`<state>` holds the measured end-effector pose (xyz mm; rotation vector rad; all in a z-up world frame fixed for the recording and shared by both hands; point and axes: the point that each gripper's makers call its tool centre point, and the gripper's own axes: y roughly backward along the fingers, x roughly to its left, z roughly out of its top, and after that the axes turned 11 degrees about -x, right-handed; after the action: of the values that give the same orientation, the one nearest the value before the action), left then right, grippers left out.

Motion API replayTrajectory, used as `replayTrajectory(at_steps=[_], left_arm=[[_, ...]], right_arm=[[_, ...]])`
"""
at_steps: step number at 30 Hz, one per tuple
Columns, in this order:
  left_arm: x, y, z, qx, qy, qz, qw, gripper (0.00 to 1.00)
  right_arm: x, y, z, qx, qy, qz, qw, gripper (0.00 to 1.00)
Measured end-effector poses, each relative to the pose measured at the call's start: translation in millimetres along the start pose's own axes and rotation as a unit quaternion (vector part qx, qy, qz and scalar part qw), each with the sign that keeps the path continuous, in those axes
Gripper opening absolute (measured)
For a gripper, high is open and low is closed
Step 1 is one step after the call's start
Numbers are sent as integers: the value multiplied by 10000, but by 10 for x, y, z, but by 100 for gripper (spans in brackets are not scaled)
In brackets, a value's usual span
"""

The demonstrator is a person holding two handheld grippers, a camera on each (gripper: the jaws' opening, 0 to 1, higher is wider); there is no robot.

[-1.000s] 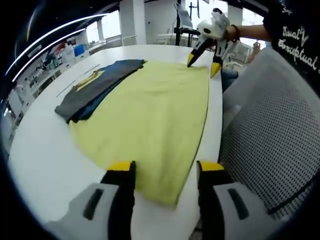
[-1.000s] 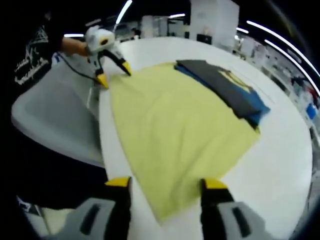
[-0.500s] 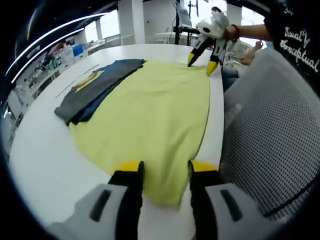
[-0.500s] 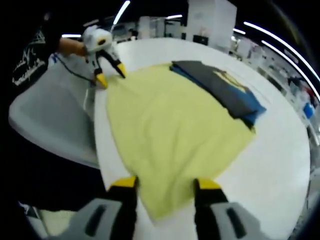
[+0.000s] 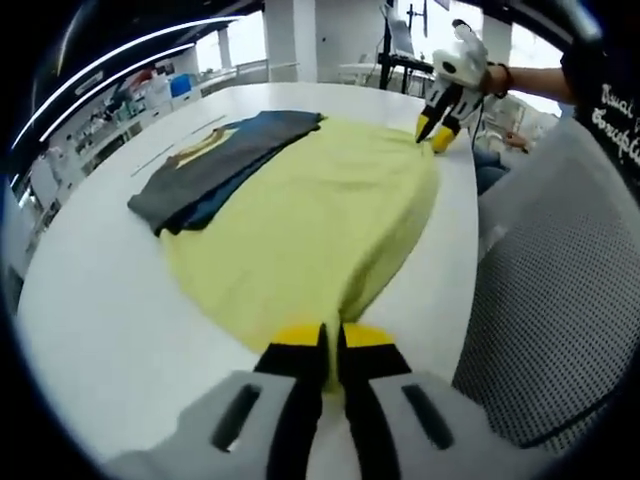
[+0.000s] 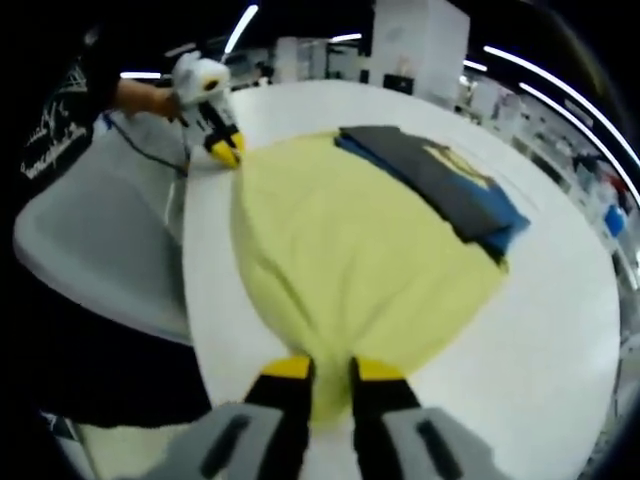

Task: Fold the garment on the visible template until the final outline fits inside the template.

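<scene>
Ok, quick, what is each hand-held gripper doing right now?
Left hand-held gripper: closed on the yellow garment.
Right hand-held gripper: closed on the yellow garment too.

The yellow garment's (image 5: pixel 300 215) pinched corner is hidden between the left claw's (image 5: pixel 331 345) closed jaws.

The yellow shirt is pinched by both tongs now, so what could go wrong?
1. The yellow shirt lies near the white table's edge; a loose corner could slide off toward the mesh chair.
2. Both the left tongs and right tongs grip just small bunched corners, so the cloth might slip out when lifted.
3. The folded dark garments rest on the shirt's far edge and might get dragged along.
</scene>
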<state>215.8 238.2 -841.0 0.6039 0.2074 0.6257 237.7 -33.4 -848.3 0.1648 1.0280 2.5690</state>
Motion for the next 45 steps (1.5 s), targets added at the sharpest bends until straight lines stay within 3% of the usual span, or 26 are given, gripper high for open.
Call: replayTrajectory(at_steps=[9,16,22,45], left_arm=[[23,38,-50,208,-7,52,9998,1],[36,100,-74,223,110,138,9996,0],[-31,148,-138,374,118,191,9990,0],[-349,367,-192,489,360,211,9979,0]], right_arm=[[-46,3,-18,145,106,106,9998,1],[29,59,18,-19,-93,211,9997,1],[141,90,27,-107,-235,271,9993,0],[530,255,-21,-158,-442,544,9974,0]])
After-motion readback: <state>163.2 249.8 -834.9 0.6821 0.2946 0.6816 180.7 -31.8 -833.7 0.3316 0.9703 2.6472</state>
